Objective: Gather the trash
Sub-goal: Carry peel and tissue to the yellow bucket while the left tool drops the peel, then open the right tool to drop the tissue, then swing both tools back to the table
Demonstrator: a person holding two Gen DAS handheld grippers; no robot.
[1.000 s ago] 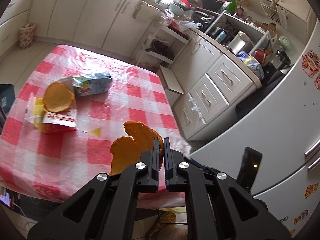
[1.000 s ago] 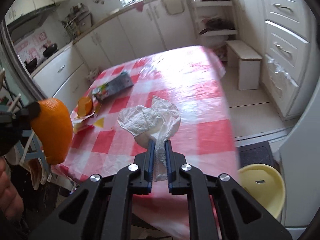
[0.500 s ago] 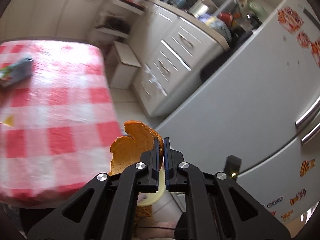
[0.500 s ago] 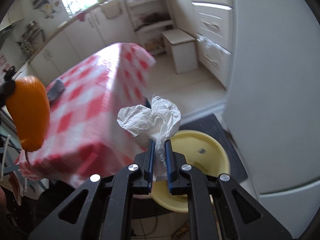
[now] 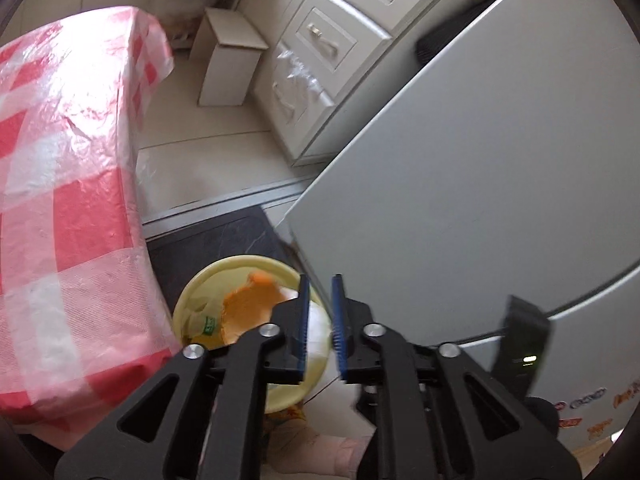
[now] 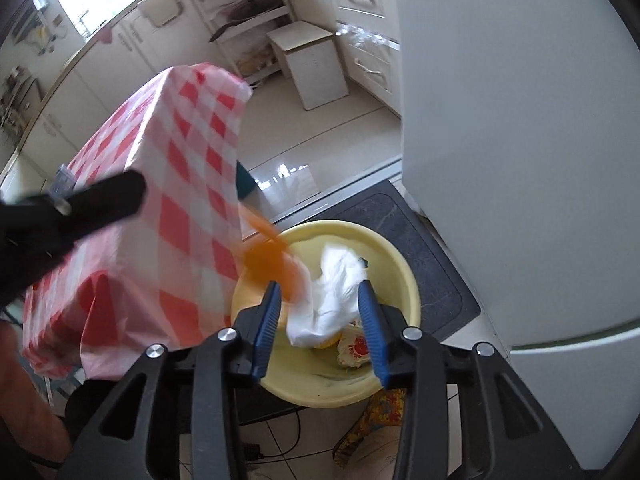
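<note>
Both claws hang over the yellow basin on the floor, beside the table with its red-checked cloth. Right claw jaws opening, moderately wide; crumpled white tissue lies loose between them, not pinched, above the basin interior. Left claw jaws opening, only a narrow gap, nothing between them; the orange peel is blurred, over the basin just off the left finger. A wrapper already sits inside.

Risks, judged: the peel is near the basin rim on the table side, so it could clip the rim and land on the dark mat. The light tissue may cling to a pad and miss.
</note>
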